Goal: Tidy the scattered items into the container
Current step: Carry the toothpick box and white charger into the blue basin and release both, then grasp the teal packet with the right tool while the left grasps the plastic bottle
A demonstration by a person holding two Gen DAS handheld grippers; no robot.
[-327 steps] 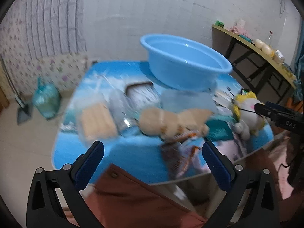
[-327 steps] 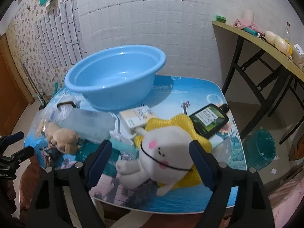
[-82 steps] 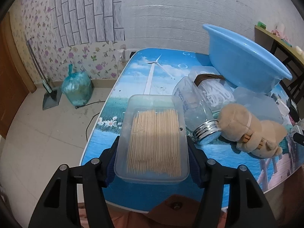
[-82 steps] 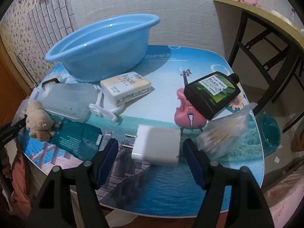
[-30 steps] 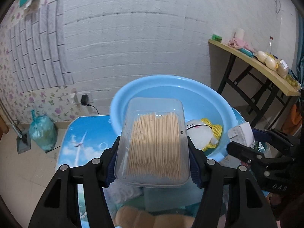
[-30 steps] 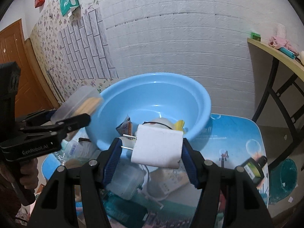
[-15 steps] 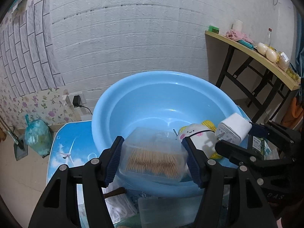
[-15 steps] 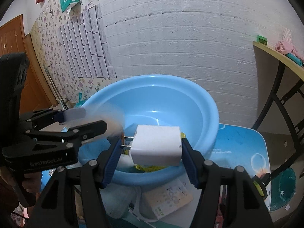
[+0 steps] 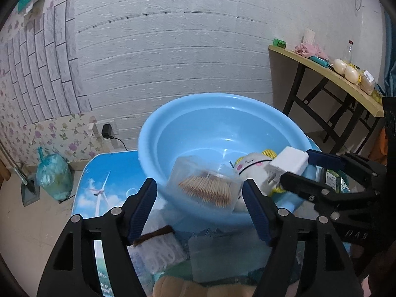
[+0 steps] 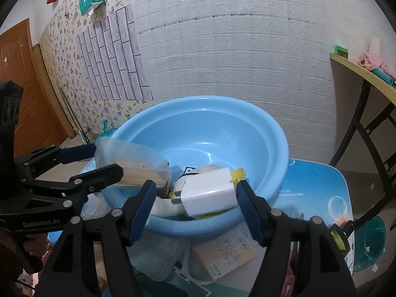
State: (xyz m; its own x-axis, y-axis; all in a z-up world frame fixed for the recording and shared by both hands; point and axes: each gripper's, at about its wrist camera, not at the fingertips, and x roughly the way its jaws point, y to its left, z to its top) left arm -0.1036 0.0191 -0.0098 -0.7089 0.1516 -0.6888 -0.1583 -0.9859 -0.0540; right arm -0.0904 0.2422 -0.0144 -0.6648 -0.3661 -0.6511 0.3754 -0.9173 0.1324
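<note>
Left gripper: your left gripper [image 9: 199, 206] has carried the clear toothpick box [image 9: 206, 185] from the table to the basin; its jaws are now opening, and the box tips down between them, clear of the pads.
Right gripper: your right gripper [image 10: 195, 205] is opening too; the white charger plug [image 10: 209, 191] sits tilted between the pads, apparently slipping free.
Meaning: both items are dropping into the blue basin [image 10: 267, 133], so two more pieces are tidied.
Basin: wide, glossy, mostly bare at the far side; the white and yellow plush toy [image 9: 250, 163] lies at its near right.
Still out: the tissue pack [image 10: 224, 255] and a clear lidded box [image 9: 222, 255] lie on the table [image 10: 319, 185], just near of the basin.
</note>
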